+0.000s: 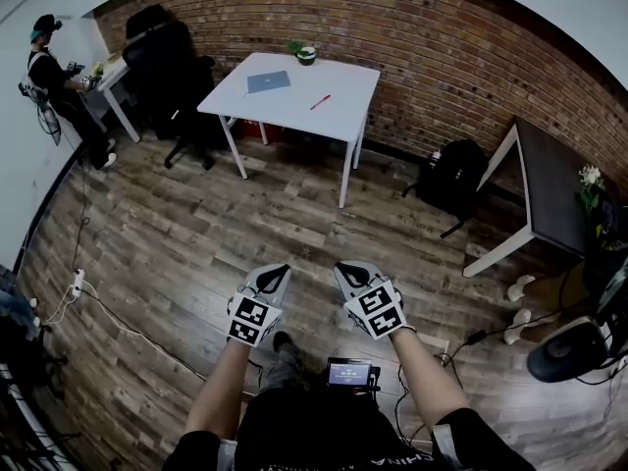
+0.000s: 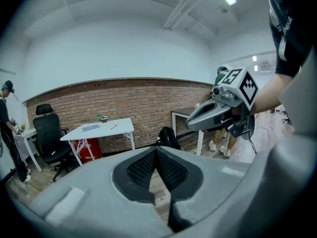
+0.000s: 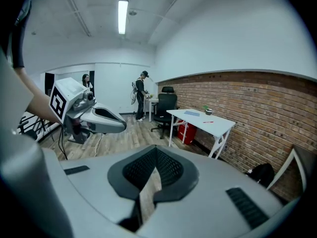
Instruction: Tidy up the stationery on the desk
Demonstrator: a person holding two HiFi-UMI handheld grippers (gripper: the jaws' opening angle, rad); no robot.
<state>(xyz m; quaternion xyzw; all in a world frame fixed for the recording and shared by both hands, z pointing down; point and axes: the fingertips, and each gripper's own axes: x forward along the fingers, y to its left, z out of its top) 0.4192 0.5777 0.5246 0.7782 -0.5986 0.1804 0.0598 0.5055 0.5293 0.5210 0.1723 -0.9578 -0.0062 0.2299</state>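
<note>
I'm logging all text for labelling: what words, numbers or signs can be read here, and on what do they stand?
No text here reads clearly.
On the left gripper and right gripper: the cubes bear only black-and-white square markers, no letters.
Print on the person's shirt: too blurred to read.
The small screen at the person's waist: too small to read.

On the white desk (image 1: 289,111), the flat blue-grey item (image 1: 268,81) near the far-left corner and the small pot (image 1: 306,55) at the far edge are too small to identify.
</note>
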